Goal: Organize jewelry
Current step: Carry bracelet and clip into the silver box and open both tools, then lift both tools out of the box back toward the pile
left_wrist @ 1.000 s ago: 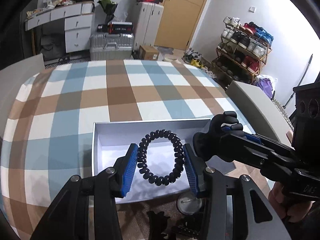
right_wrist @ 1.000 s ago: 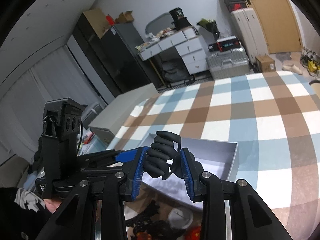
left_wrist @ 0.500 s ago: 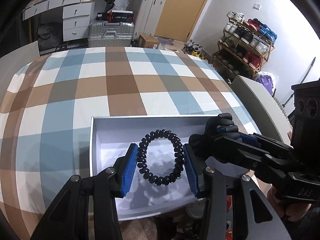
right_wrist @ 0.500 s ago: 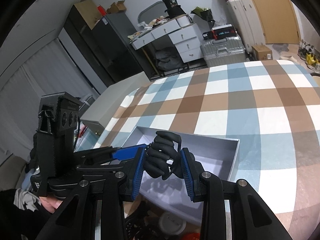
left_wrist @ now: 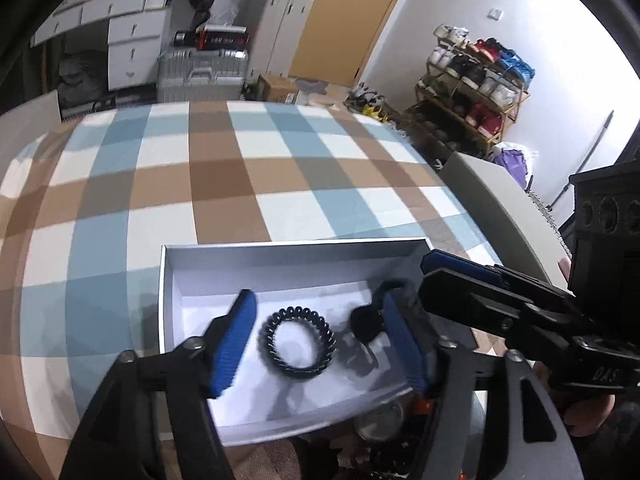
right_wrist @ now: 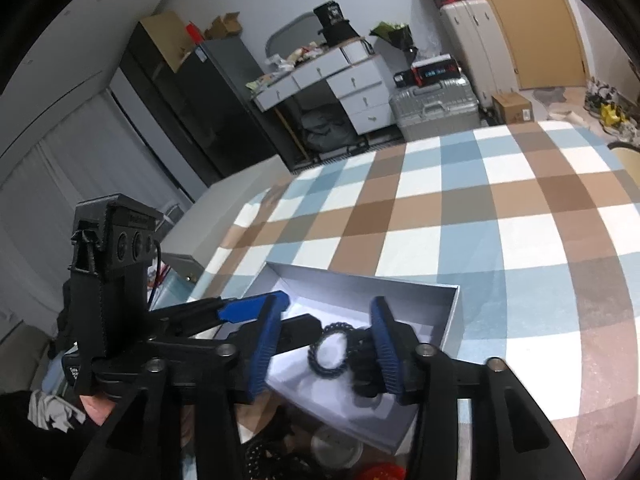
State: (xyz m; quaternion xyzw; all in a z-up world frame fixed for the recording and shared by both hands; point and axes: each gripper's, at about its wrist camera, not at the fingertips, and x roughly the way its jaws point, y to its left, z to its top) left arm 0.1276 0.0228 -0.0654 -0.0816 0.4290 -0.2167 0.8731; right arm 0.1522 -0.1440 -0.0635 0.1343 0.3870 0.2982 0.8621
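Bracelet (left_wrist: 297, 344) lies blurred between the opening left gripper (left_wrist: 320, 340); right gripper (right_wrist: 324, 344), also opening, half hides a dark clip (right_wrist: 362, 364).

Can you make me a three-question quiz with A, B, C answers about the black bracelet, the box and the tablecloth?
1. Where is the black beaded bracelet?
A. Inside the shallow white cardboard box
B. On the shoe rack
C. On the floor

2. Which colours are in the checked tablecloth?
A. Red and green
B. Brown, blue and white
C. All yellow

3. What is the left gripper doing to the bracelet?
A. Squeezing it
B. Not touching it, jaws apart
C. Lifting it high

Answers: 1 A, the bracelet lies on the box's floor. 2 B, those squares show plainly. 3 B, there are gaps between the bracelet and both blue pads while the jaws are opening.
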